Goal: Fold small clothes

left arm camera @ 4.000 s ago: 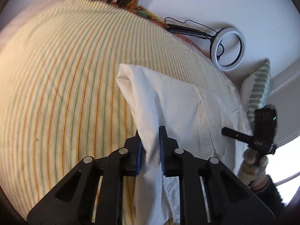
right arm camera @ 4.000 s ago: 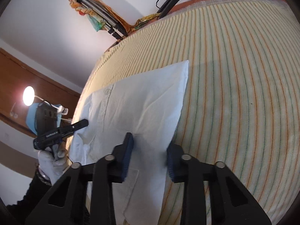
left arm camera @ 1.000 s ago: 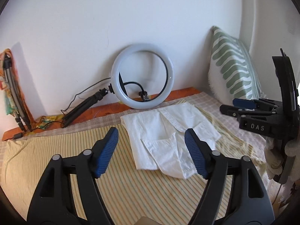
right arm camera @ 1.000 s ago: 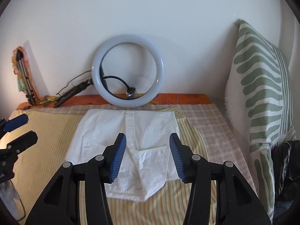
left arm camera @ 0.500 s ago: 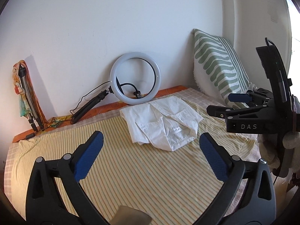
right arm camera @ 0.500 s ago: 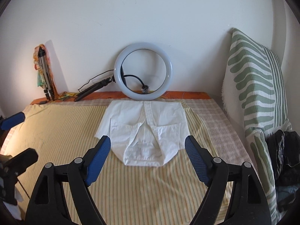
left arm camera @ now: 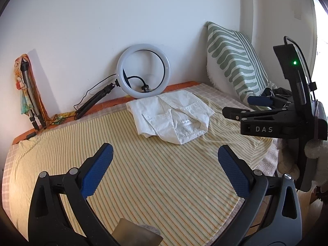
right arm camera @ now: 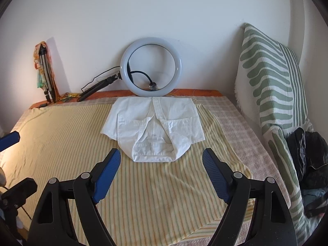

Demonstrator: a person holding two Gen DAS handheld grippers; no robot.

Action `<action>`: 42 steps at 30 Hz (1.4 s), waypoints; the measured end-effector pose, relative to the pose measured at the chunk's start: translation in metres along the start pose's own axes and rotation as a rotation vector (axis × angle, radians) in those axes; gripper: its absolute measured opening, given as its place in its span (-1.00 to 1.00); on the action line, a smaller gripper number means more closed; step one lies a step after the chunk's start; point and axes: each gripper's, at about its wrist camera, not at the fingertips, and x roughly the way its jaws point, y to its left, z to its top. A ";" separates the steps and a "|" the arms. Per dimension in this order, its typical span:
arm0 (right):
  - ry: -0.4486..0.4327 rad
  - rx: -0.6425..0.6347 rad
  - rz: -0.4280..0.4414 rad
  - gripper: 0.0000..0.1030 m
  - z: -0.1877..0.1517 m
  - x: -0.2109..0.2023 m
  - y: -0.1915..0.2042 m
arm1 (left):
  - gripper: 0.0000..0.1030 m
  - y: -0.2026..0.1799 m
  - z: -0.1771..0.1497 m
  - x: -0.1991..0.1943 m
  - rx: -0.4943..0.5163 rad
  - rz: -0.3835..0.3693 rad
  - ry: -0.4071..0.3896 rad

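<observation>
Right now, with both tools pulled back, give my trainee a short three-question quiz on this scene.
1. True or false: the white shirt lies folded on the striped sheet.
2. What stands against the wall directly behind the shirt: A) ring light, B) green-patterned pillow, C) tripod?
3. What do the left gripper and right gripper hold?

Key: 1 true; 2 A; 3 nothing, both sets of fingers are open and empty.
</observation>
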 end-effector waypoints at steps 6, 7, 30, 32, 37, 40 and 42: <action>0.003 -0.002 -0.007 0.59 -0.009 0.001 0.002 | 1.00 -0.003 -0.005 0.000 0.019 0.017 0.008; 0.006 0.001 -0.004 0.59 -0.010 0.002 0.002 | 1.00 -0.003 -0.006 0.000 0.018 0.018 0.009; 0.031 0.012 0.017 0.59 -0.017 0.002 0.003 | 1.00 -0.004 -0.006 -0.006 0.021 0.018 0.001; 0.032 0.013 0.018 0.59 -0.018 0.002 0.003 | 1.00 -0.006 -0.006 -0.006 0.023 0.015 0.002; 0.037 0.008 0.014 0.59 -0.019 0.004 0.003 | 1.00 -0.006 -0.006 -0.007 0.024 0.014 0.000; 0.042 0.010 0.016 0.59 -0.019 0.006 0.002 | 1.00 -0.006 -0.006 -0.007 0.023 0.018 -0.010; 0.045 0.012 0.018 0.59 -0.019 0.007 0.002 | 1.00 -0.006 -0.006 -0.007 0.020 0.017 -0.014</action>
